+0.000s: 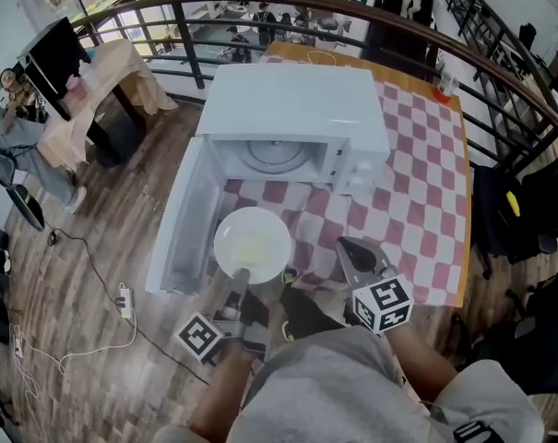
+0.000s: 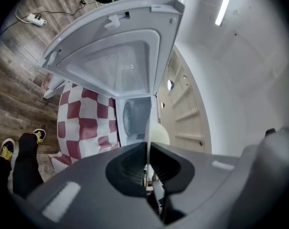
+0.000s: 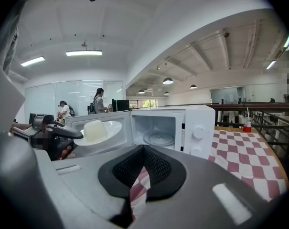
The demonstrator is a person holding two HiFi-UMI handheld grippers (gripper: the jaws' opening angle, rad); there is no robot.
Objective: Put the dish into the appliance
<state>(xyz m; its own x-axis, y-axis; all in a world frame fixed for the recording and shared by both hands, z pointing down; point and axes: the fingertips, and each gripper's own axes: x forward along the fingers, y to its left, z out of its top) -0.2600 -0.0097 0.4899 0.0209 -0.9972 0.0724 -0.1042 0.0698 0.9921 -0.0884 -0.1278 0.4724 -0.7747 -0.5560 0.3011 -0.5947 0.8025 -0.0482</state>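
1. Dish [image 1: 252, 243]: white and round, hangs in the air just in front of the microwave [image 1: 297, 109], facing its open mouth and close beside its swung-out door [image 1: 179, 224]; carries a pale block [image 1: 251, 248] near the middle.
2. Left gripper [image 1: 240, 277]: clamped tight on the dish's rim, on the side farthest from the microwave; points level toward the cavity, with the rim showing edge-on between the pads in the left gripper view.
3. Turntable [image 1: 274, 155]: lies flat on the floor of the microwave's cavity, in plain sight through the open front.
4. Right gripper [image 1: 348, 247]: sits in front of the microwave's knob side, well apart from the dish; jaws closed together, grasping nothing, with only a sliver of checked cloth [image 1: 417, 192] visible behind them.
5. Red cup [image 1: 442, 89]: stands on the checked cloth beyond the microwave's far right corner.
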